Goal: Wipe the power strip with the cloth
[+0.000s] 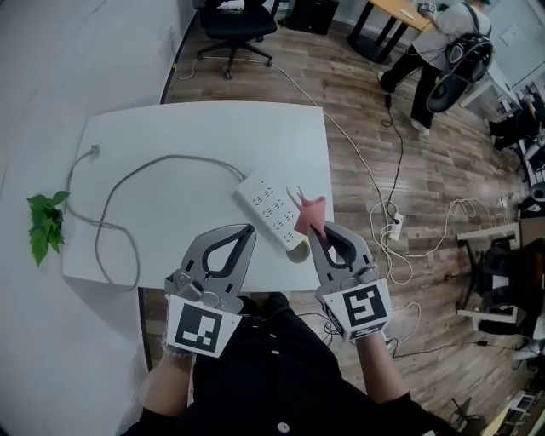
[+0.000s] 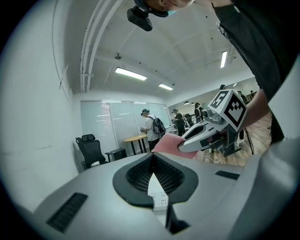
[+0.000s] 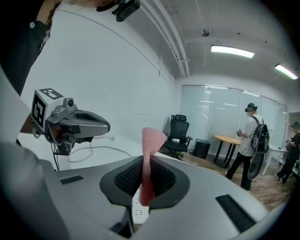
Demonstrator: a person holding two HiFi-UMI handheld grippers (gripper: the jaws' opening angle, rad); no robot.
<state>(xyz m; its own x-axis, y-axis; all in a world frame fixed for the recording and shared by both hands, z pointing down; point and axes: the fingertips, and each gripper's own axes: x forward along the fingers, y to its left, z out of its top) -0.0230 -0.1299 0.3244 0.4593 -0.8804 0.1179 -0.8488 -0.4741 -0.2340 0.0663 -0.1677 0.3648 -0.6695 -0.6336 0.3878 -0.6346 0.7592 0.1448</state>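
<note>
1. Head view first: the white power strip (image 1: 271,207) lies diagonally on the white table (image 1: 170,136), toward its near right edge, with a grey cable (image 1: 128,183) looping off to the left
2. The right gripper (image 1: 317,228) is clamped on the pink cloth (image 1: 309,213). The cloth pokes out past the tips, right over the strip's near end, but I can't tell if it's touching
3. Right gripper view agrees: the cloth is pinched between the jaws and stands up, a bit twisted
4. The left gripper (image 1: 249,228) hangs just beside it, above the table. Left gripper view shows its jaws meeting at the tips with nothing in them, and the strip is visible below
5. A green plant (image 1: 44,226) sits left of the table and an office chair (image 1: 234,25) beyond it
</note>
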